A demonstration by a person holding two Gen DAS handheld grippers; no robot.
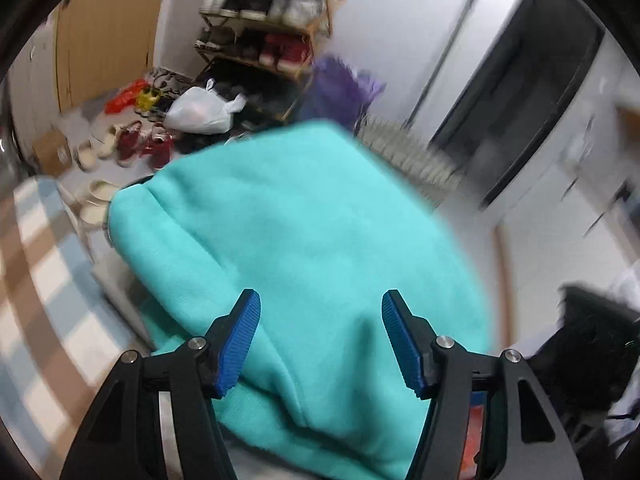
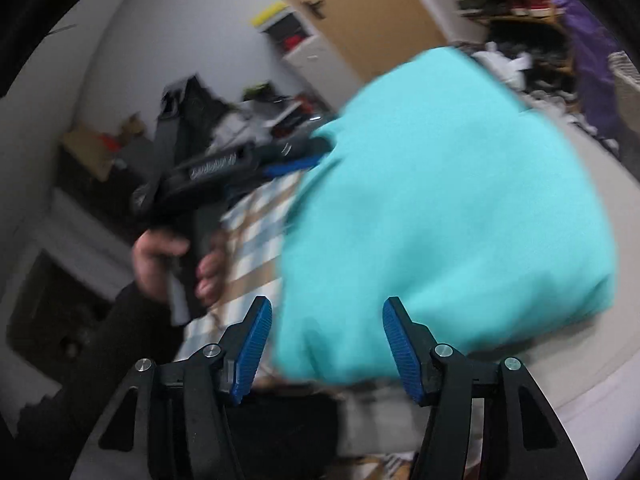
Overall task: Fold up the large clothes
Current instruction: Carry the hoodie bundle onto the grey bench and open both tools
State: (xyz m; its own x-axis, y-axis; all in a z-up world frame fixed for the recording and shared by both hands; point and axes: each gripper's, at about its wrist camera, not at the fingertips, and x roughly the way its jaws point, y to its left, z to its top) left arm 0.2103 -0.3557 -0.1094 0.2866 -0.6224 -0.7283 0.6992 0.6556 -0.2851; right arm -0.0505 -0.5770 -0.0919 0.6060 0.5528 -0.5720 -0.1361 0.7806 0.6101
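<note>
Two tools, one turquoise garment

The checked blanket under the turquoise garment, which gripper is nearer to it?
Left. The left gripper sits over the checked blanket; the right gripper is beside its edge, over the turquoise garment.

Bed covered by a checked sheet of blue, brown and white squares, extending left of the left gripper. A folded turquoise fleece garment lies directly on it, ahead of and between that gripper's fingers.
</note>
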